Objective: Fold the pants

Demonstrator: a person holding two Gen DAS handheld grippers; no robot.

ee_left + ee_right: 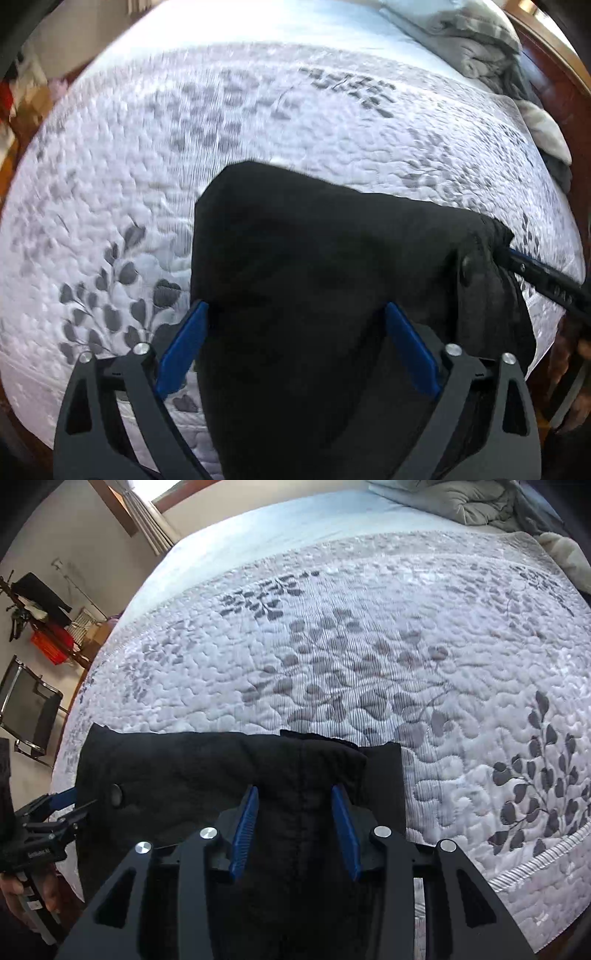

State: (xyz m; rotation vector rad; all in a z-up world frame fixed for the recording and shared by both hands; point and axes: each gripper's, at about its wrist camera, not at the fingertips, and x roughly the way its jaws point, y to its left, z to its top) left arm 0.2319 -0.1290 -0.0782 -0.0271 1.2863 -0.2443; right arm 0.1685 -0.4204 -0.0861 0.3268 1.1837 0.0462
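Observation:
Black pants [314, 266] lie folded on a white quilt with grey leaves [184, 147], near the bed's front edge. My left gripper [295, 314] is open, its blue fingers [184, 343] wide apart with the pants' cloth between them. In the right wrist view the pants [207, 768] show a round button [117, 794]. My right gripper [295, 797] has its blue fingers [245, 827] partly open astride a raised fold of the cloth. The right gripper's finger also shows in the left wrist view [543, 280], at the pants' right end. The left gripper shows at the left in the right wrist view [61, 805].
A grey duvet [476, 40] is bundled at the far right of the bed, also in the right wrist view [461, 498]. A wooden bed frame [554, 55] runs along the right. A black chair [26, 709] and a rack with red items [48, 642] stand beside the bed's left side.

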